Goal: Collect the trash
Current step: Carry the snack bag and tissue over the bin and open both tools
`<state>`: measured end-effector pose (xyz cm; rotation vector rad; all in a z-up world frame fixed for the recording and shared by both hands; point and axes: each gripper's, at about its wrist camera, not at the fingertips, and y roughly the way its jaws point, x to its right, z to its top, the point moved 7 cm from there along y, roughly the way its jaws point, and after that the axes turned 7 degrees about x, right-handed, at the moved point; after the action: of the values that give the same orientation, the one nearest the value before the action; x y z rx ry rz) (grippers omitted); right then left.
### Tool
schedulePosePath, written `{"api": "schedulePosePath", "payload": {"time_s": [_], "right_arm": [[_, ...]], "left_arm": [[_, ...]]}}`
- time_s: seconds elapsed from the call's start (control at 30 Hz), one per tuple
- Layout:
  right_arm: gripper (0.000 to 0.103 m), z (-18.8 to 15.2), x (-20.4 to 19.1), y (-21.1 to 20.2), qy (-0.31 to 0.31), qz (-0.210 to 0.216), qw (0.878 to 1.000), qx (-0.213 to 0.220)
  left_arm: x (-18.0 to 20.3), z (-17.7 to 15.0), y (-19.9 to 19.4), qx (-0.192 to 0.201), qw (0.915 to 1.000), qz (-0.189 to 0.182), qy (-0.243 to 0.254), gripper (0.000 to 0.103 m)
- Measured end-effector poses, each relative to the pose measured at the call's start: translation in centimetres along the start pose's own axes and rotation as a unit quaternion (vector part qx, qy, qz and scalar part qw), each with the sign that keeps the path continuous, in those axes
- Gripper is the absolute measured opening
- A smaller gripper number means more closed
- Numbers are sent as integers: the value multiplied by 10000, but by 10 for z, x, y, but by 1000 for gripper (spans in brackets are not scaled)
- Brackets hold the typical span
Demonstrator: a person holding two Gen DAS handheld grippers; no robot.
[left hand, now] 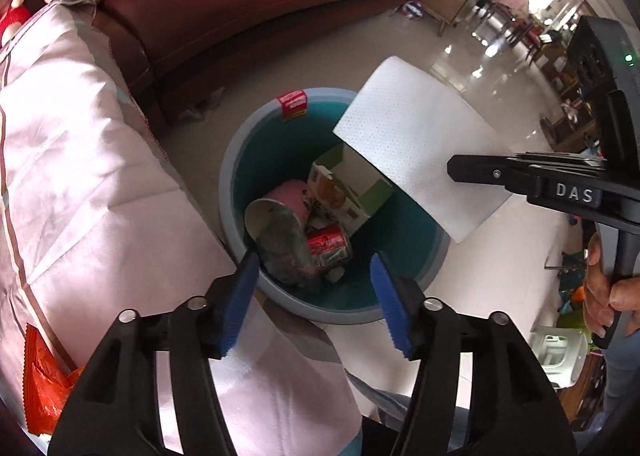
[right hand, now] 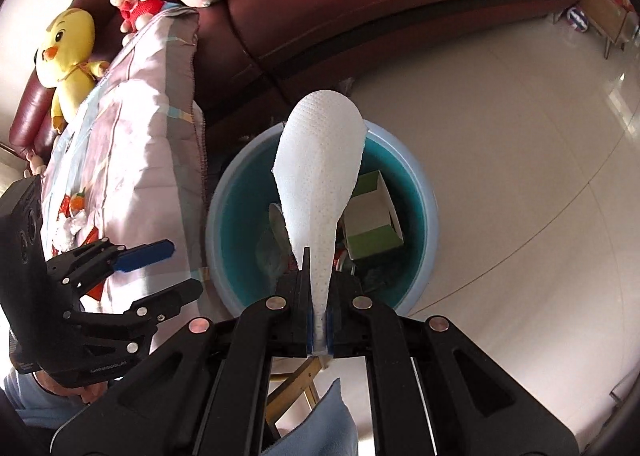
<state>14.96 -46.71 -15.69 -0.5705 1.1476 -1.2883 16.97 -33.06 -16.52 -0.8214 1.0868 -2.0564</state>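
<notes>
A round teal bin (left hand: pixel 240 160) with a grey rim stands on the floor and holds a green-and-white carton (left hand: pixel 348 192), a red can (left hand: pixel 328 244), a pink cup (left hand: pixel 288 196) and a grey wrapper. My left gripper (left hand: pixel 312 304) is open and empty, just above the bin's near rim. My right gripper (right hand: pixel 319 320) is shut on a white paper towel (right hand: pixel 320 160) and holds it over the bin (right hand: pixel 420 216). In the left wrist view the towel (left hand: pixel 416 144) hangs at the bin's right side, pinched by the right gripper (left hand: pixel 460 170).
A pale patterned quilt (left hand: pixel 80 176) lies left of the bin, with an orange wrapper (left hand: pixel 44 380) on it. A dark red sofa (left hand: pixel 240 8) with plush toys (right hand: pixel 68 52) runs behind. Glossy tile floor (right hand: pixel 520 176) spreads to the right.
</notes>
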Motion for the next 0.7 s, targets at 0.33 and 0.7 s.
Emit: {"api": "schedulePosePath", "payload": {"time_s": [0.33,0.7], "right_arm": [[57,3,-6,21,81,66,9998,-156],[74,3,-21,9,69,-29,9998,-163]], "left_arm": [[-6,5,-31,318,9994,-1,-160,82],[-14,2,-68,668,9972,-113,-329,86]]}}
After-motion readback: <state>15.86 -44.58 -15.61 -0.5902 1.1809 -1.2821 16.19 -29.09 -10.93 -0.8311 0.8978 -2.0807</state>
